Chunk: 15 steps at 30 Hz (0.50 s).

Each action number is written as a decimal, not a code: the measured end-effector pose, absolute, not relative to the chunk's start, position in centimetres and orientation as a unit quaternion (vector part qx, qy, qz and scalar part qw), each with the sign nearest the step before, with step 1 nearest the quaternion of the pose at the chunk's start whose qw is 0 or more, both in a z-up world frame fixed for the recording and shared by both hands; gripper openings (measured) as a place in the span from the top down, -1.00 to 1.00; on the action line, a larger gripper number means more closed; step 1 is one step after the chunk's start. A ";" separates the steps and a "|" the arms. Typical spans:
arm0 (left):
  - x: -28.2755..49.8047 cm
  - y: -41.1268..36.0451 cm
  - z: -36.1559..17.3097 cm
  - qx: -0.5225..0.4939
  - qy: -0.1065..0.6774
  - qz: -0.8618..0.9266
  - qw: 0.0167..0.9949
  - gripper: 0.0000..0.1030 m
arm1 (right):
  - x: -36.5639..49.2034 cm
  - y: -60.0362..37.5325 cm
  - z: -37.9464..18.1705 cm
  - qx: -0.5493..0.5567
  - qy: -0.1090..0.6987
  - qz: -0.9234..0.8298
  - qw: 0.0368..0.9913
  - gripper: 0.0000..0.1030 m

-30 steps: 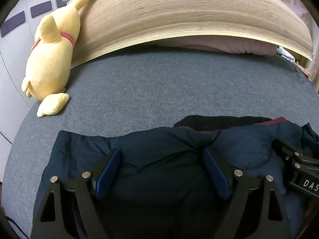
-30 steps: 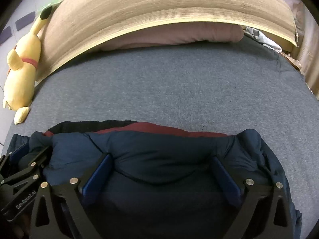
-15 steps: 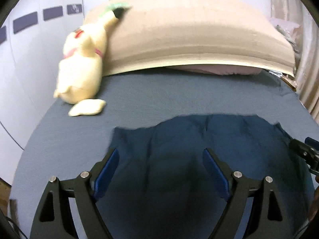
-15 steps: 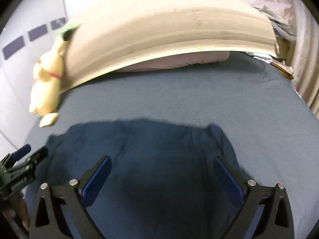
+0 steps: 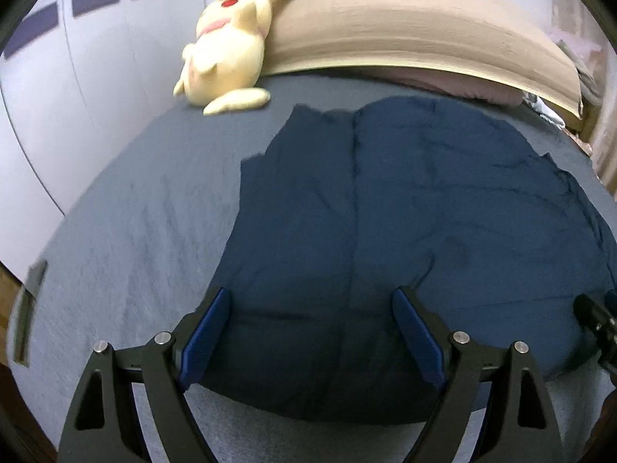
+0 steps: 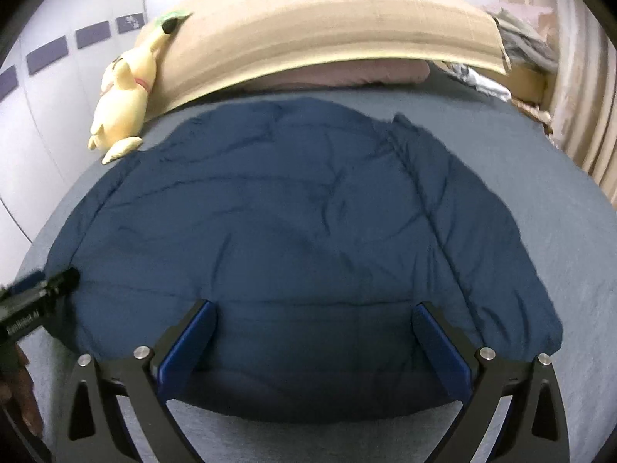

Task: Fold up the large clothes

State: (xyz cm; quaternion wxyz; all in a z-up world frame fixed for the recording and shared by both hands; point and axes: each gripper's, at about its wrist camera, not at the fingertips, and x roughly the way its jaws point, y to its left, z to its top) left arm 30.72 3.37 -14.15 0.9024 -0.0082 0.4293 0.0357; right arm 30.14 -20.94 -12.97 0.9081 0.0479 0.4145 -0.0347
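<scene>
A large navy padded jacket (image 5: pixel 405 208) lies spread flat on the grey bed (image 5: pixel 127 223); it also shows in the right wrist view (image 6: pixel 293 231). My left gripper (image 5: pixel 310 310) is open and empty, hovering over the jacket's near edge on its left part. My right gripper (image 6: pixel 314 322) is open and empty above the near edge on its right part. Each gripper's tip shows at the edge of the other's view: the right one (image 5: pixel 595 324) and the left one (image 6: pixel 38 297).
A yellow plush toy (image 5: pixel 227 54) leans at the far left against a tan headboard cushion (image 5: pixel 405 27). A pink pillow (image 6: pixel 347 73) lies under it. A white wardrobe wall (image 5: pixel 58 77) is on the left, curtains (image 6: pixel 582 77) and clutter at the far right.
Both grippers have pulled back and up from the jacket's folded edge. The jacket now lies unfolded, spread flat toward the headboard, its red lining no longer visible.
</scene>
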 end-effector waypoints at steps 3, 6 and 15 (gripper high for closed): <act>30.4 3.5 -13.8 -0.002 0.435 0.044 0.899 -0.70 | 30.8 -21.1 -12.8 0.050 0.433 -0.041 0.899 -0.99; 29.5 4.1 -12.7 -0.010 0.428 0.045 0.903 -0.70 | 29.8 -21.6 -11.3 0.066 0.422 -0.043 0.903 -0.98; 28.4 6.9 -13.6 -0.053 0.454 0.055 0.888 -0.70 | 28.2 -23.8 -12.5 0.102 0.439 -0.063 0.890 -0.99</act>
